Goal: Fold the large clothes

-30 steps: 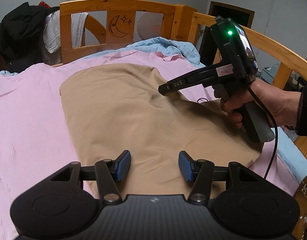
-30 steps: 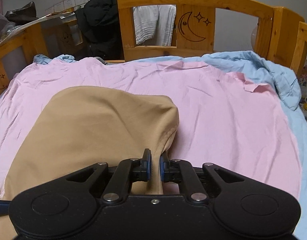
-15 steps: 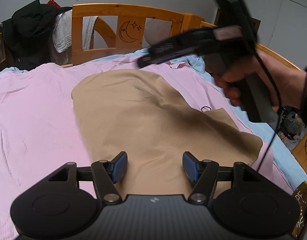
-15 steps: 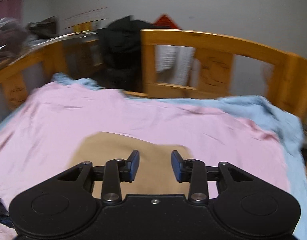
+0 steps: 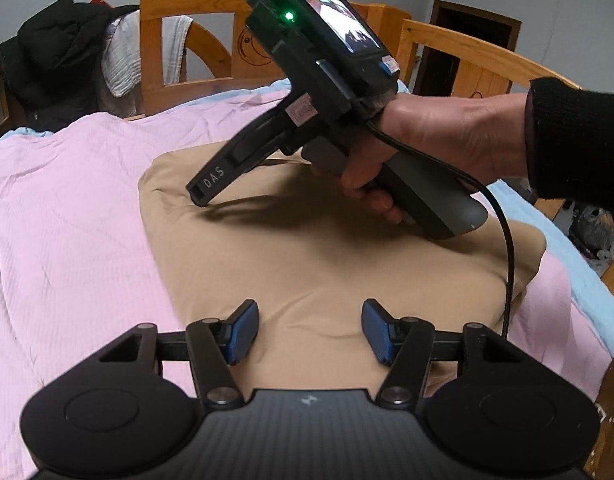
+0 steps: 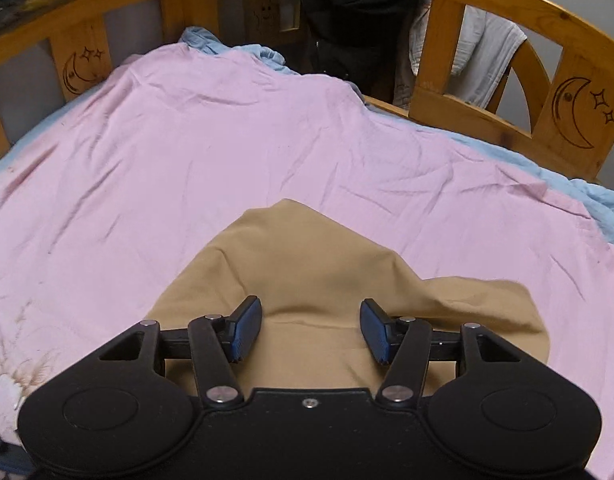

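Observation:
A tan garment point(image 5: 307, 248) lies folded into a thick rectangle on the pink bedspread point(image 5: 67, 200). My left gripper point(image 5: 309, 330) hovers over its near edge, jaws wide apart and closing a little, with nothing pinched between the blue pads. A hand in a black sleeve holds my right gripper point(image 5: 199, 196), which points down at the garment's far left corner. In the right wrist view the right gripper point(image 6: 311, 332) has its jaws opening. Tan cloth point(image 6: 307, 264) lies below them, and the pads are not pressing it.
Wooden bed rails carved with moons point(image 6: 571, 112) ring the bed. A black jacket point(image 6: 347, 12) and a white towel point(image 6: 475, 60) hang over the headboard. A blue sheet point(image 6: 603, 200) shows at the edges. The right gripper's cable point(image 5: 507, 240) trails over the garment.
The right gripper let go of the tan fold it pinched, opened, and swung left across the garment. The released cloth now lies flat. The left gripper stayed where it was.

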The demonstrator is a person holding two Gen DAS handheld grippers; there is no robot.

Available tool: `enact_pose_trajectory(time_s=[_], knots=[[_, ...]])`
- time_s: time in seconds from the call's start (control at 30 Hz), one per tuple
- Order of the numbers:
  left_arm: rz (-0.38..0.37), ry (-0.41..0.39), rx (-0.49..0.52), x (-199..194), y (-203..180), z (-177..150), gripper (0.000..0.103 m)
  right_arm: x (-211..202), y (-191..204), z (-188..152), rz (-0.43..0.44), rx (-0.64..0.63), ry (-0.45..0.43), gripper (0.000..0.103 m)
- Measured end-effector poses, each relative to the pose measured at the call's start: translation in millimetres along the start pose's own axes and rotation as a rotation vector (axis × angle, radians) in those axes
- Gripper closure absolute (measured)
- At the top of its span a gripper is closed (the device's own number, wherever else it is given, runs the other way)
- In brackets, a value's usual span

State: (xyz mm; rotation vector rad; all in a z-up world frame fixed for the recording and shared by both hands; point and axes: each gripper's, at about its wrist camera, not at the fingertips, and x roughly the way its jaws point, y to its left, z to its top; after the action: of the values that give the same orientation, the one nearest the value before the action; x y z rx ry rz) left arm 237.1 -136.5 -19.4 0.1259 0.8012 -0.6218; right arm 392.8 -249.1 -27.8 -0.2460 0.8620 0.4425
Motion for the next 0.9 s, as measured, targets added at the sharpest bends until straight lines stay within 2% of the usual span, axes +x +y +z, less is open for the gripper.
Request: enact_pose_trajectory(time_s=[0.07, 0.17, 0.23, 0.33, 0.43, 0.5, 0.7, 0.77, 0.9], knots=[[-0.019, -0.007, 0.007, -6, 3, 0, 0.041, -6, -3, 0, 0.005, 0.017, -0.023, 0.046], [-0.067, -0.058, -0.066, -23, 14, 0, 0.042, -39, -20, -7, 0.008, 0.074, -0.131, 0.054], [-0.090, -0.083, -0.103, -29, 22, -1, 0.042, -55, -35, -14, -0.025, 0.143, -0.157, 0.053], [-0.068, -0.033, -0.084, -26, 20, -4, 0.043, -72, -45, -33, 0.017, 0.175, -0.127, 0.055], [-0.035, -0.025, -0.036, -26, 15, -13, 0.043, -82, -25, -57, 0.044, 0.083, -0.083, 0.055], [-0.024, -0.008, -0.040, -24, 16, -13, 0.041, -75, -10, -74, 0.024, 0.028, -0.062, 0.055], [0.004, 0.011, -0.034, -23, 13, -13, 0.041, -64, -8, -91, 0.004, 0.105, -0.083, 0.054], [0.005, -0.002, -0.053, -30, 13, -11, 0.041, -84, -7, -95, -0.038, 0.161, -0.106, 0.055], [-0.051, -0.022, -0.084, -44, 11, -16, 0.041, -145, 7, -135, -0.070, 0.274, -0.198, 0.055]])
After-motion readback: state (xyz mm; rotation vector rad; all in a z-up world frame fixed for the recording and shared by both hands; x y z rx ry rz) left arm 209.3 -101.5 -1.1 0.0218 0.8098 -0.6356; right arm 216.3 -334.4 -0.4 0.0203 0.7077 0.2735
